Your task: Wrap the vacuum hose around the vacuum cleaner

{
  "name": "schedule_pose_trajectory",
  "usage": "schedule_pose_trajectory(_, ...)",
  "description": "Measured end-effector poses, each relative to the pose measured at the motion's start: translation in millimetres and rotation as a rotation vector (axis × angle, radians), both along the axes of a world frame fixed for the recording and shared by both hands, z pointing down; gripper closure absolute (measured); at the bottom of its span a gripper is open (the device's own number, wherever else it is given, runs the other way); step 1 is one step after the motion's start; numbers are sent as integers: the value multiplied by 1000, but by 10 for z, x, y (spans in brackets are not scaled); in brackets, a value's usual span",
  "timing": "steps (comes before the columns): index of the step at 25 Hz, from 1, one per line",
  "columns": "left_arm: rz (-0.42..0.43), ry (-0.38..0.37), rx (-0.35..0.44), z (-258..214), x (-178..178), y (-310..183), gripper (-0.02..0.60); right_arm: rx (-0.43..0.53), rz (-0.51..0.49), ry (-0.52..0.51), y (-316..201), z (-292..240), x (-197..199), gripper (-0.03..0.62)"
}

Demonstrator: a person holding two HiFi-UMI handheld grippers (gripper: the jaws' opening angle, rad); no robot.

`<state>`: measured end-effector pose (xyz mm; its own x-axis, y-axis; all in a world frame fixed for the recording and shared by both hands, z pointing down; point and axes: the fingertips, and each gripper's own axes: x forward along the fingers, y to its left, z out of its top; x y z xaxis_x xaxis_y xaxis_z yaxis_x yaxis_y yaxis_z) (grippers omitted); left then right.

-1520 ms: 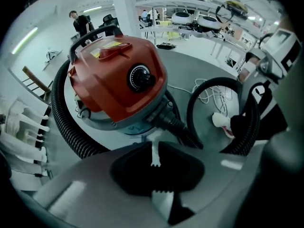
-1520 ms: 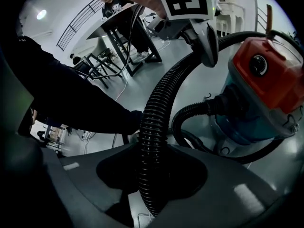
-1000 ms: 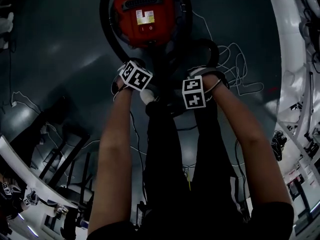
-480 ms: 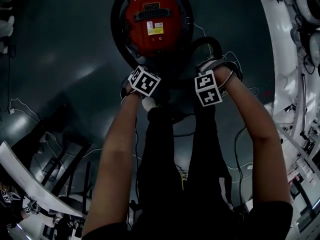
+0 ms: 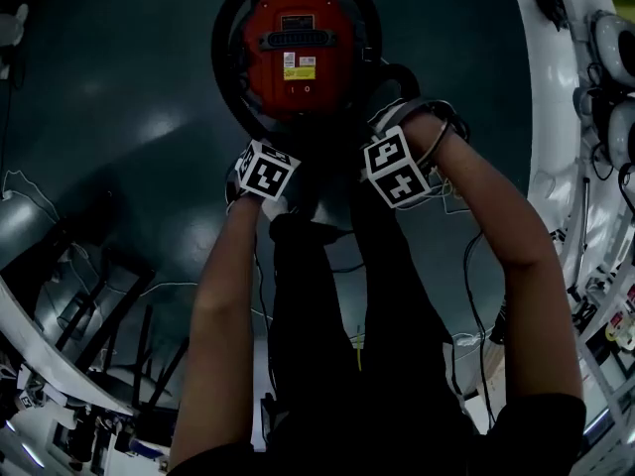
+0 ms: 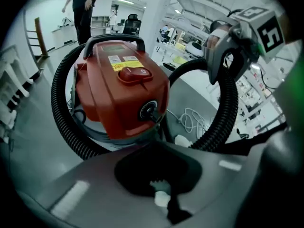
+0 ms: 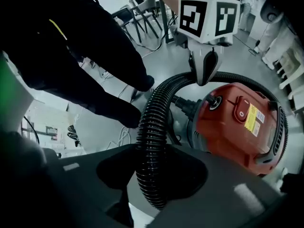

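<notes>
Right gripper [image 7: 153, 190] is clamped at about half width on the black ribbed hose [image 7: 153, 127], which runs straight through the jaws and arches up and over to the inlet on the front of the red vacuum cleaner [image 7: 237, 122]. Left gripper [image 6: 161, 194] is fully closed with nothing in it and hangs just in front of the cleaner's front end, so you're doing all the hose handling with one side. Head view shows the cleaner standing on the floor just ahead of your feet, with hose already ringing the body round the left side, the far end and part of the right. I'd call it mostly wrapped: about one turn is on, and the raised arch in your right gripper at the near right corner is the part that's not seated. Left to do: lay that arch against the body and park the free end, which no view shows. Loose white cable [image 6: 194, 120] lies on the floor right beside the arch
</notes>
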<state>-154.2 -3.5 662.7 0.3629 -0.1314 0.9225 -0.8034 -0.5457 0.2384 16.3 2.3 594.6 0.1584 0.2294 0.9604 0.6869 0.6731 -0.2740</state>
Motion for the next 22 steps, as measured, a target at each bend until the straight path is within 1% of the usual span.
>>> schedule_pose_trajectory(2,-42,15,3,-33,24,-60,574,4,-25,7,-113,-19,35,418)
schedule_pose_trajectory(4,-57,23,1,-68,66,-80,574,14,-50,10,-199,-62,63,418)
schedule_pose_trajectory(9,5,13,6,-180,146,-133,574,38,-78,11,-376,-201,76,416)
schedule_pose_trajectory(14,28,54,13,-311,242,-222,574,63,-98,40,-618,-313,131,414)
schedule_pose_trajectory(19,62,71,43,-439,366,-352,574,110,-162,71,-917,-439,170,414)
schedule_pose_trajectory(22,58,88,58,-484,363,-391,574,120,-194,78,-1045,-479,111,413)
